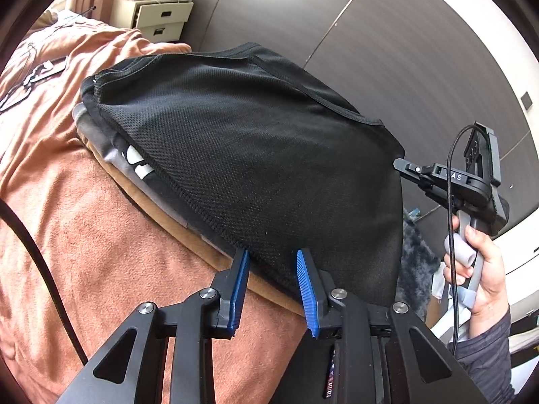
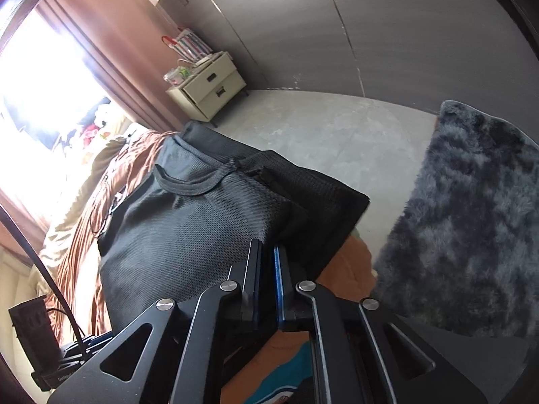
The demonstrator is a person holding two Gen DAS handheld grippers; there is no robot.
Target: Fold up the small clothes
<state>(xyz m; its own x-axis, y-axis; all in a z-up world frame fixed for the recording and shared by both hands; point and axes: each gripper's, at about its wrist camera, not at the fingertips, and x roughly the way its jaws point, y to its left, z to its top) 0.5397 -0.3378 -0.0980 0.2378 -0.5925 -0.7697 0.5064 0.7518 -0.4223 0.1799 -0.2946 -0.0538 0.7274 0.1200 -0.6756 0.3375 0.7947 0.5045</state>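
My right tool [image 2: 267,252] is clamped on the hem of the black mesh garment [image 1: 256,141]. My left tool [image 1: 273,256] stands part-open, its blue pads [image 1: 240,289] straddling the garment's near edge above the orange blanket [image 1: 111,235].

A rust-orange blanket [image 1: 101,252] covers the bed. A cream two-drawer nightstand [image 2: 210,89] stands against the dark grey wall panels [image 2: 303,23], with a striped bag [image 2: 190,45] on top. A shaggy grey rug [image 2: 471,202] lies on the pale floor [image 2: 320,128]. Brown curtains [image 2: 111,54] hang beside a bright window.
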